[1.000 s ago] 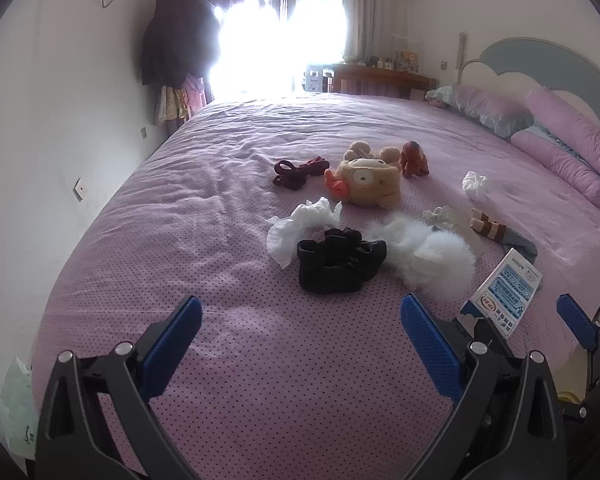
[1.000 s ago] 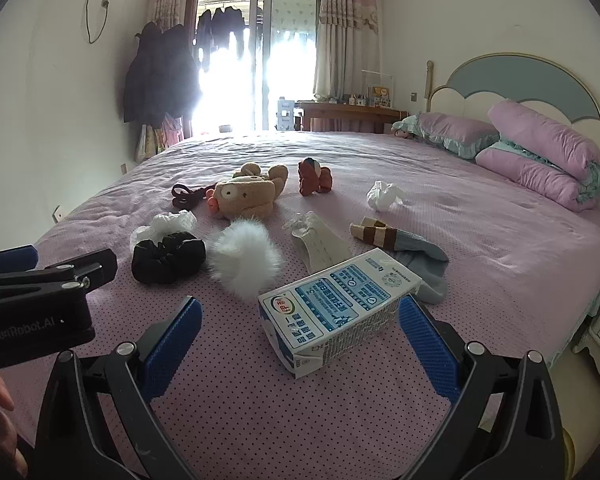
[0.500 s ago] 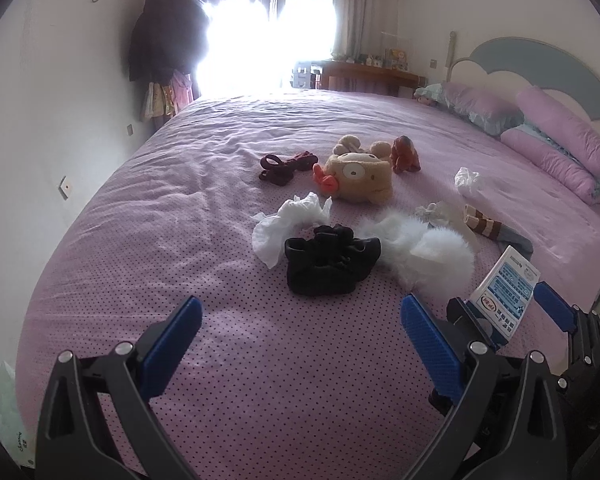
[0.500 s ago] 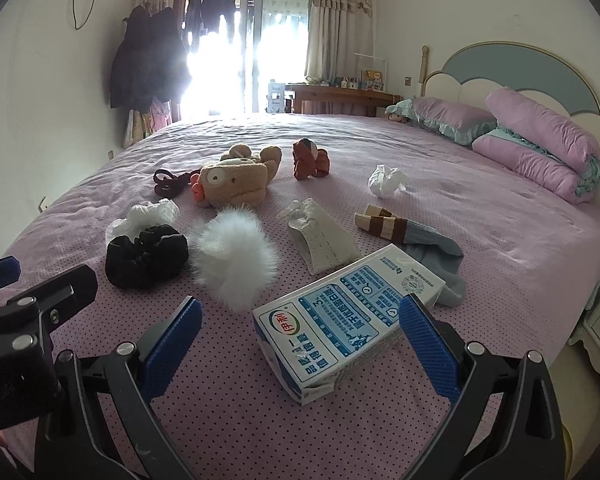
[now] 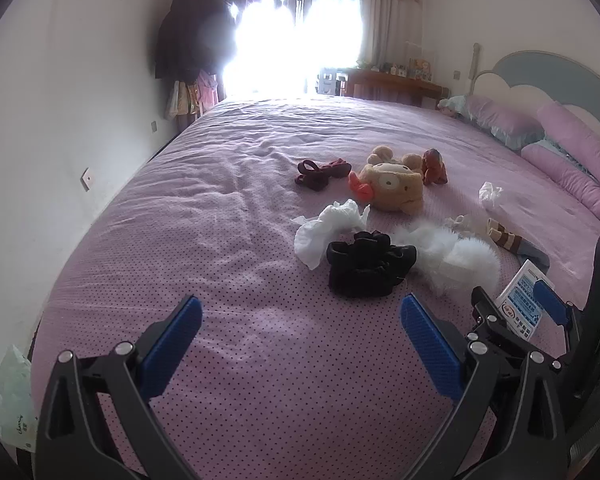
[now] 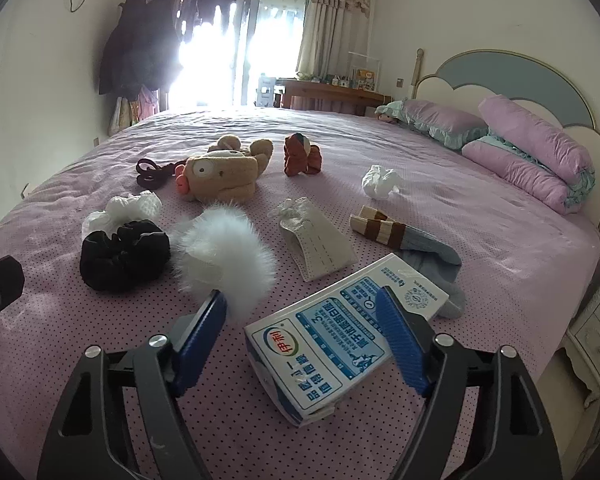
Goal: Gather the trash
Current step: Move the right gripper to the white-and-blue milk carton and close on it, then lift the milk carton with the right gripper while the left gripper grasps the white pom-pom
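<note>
A blue-and-white milk carton (image 6: 340, 332) lies flat on the purple bed near its front edge. My right gripper (image 6: 304, 312) is open, its jaws astride the carton's near end; the right pad lies over the carton's top face. The carton also shows in the left wrist view (image 5: 522, 308) with the right gripper (image 5: 516, 304) around it. My left gripper (image 5: 300, 328) is open and empty above bare bedspread. A crumpled white tissue (image 5: 328, 228) lies beside a black scrunchie (image 5: 370, 266). Another crumpled tissue (image 6: 380, 182) lies farther right. A used face mask (image 6: 316, 240) lies mid-bed.
A white fluffy pom-pom (image 6: 224, 256), a plush toy (image 6: 224, 172), a brown-red small toy (image 6: 302, 156), a dark hair tie (image 6: 152, 172) and a striped sock (image 6: 404, 240) lie on the bed. Pillows (image 6: 532, 156) are at the right. A nightstand (image 6: 596, 332) stands beyond the bed's right edge.
My right gripper has moved forward and its jaws have narrowed around the carton's end. My left gripper has drifted slightly forward and stays open.
</note>
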